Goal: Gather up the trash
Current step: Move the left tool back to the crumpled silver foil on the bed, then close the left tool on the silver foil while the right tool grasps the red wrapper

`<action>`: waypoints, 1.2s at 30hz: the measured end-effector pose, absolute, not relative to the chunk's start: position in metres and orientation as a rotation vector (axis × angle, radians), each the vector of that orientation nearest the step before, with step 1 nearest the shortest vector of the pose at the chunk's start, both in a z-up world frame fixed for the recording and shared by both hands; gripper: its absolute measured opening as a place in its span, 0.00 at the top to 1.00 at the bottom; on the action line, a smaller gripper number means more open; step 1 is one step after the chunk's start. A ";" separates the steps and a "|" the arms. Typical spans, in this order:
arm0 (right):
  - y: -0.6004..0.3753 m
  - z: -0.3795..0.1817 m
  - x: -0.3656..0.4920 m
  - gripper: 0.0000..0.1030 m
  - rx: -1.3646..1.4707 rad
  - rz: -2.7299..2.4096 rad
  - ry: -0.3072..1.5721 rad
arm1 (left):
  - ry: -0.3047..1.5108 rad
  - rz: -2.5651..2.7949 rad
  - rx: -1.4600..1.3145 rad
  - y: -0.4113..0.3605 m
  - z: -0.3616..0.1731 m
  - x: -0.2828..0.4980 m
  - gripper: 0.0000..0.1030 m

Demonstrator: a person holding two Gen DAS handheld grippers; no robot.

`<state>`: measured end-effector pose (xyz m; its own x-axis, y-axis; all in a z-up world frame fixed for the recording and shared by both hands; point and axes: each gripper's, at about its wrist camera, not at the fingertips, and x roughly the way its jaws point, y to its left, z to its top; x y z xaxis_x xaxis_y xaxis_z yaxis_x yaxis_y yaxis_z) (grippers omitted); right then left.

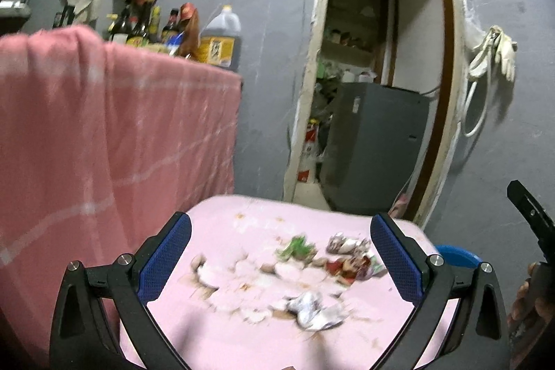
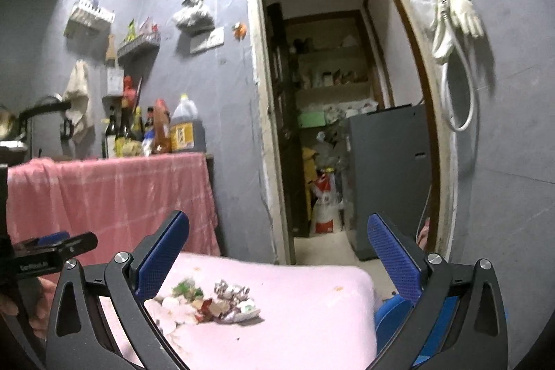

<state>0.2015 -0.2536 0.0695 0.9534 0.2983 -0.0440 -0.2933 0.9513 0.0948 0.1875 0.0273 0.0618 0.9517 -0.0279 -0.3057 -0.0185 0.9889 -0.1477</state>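
Left gripper (image 1: 281,260) with jaws spread wide and empty, right gripper (image 2: 277,260) likewise spread, blurred pile of crumpled wrappers and scraps (image 1: 301,276) on the pale pink cloth-covered table (image 1: 242,224), perhaps foil nearest, blue bin (image 2: 392,318) right, pink plaid hanging cloth (image 1: 104,127) far left.

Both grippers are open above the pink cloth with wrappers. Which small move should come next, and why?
Probably lower the left gripper onto the crumpled silver wrapper: its jaws are open and empty, and that wrapper lies nearest, between the fingers. The right gripper is farther from the pile.
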 end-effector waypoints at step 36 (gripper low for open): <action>-0.208 -0.002 0.249 0.20 0.031 0.453 0.403 | 0.782 -0.214 -0.150 0.012 -0.020 0.242 0.44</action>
